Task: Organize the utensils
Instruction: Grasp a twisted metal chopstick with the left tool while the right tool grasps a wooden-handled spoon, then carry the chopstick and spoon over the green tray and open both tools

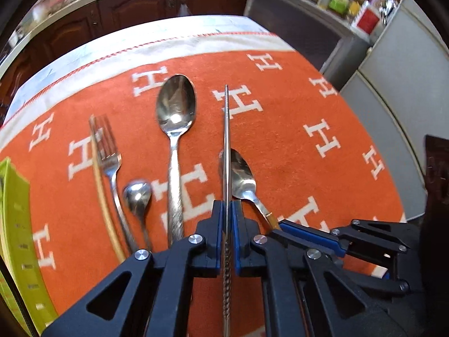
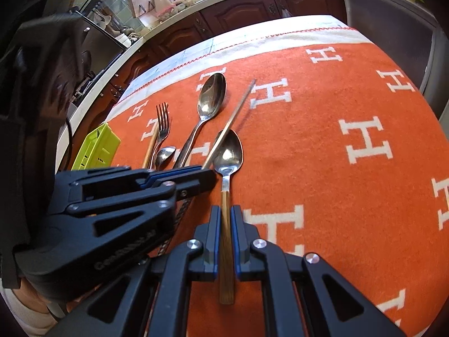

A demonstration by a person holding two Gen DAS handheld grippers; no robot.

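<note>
Clamped between the pads of the left hand-held gripper point(image 1: 226, 210) is a thin metal chopstick point(image 1: 226, 129), while a wooden-handled spoon point(image 2: 228, 154) is pinched by the right hand-held gripper point(image 2: 226, 216). Farther out on the orange cloth point(image 2: 308, 146) covering the desk, a large spoon point(image 1: 176, 106), a small spoon point(image 1: 137, 196) and a fork point(image 1: 105, 146) are laid side by side, with a green tray point(image 2: 98, 146) at the left edge.
</note>
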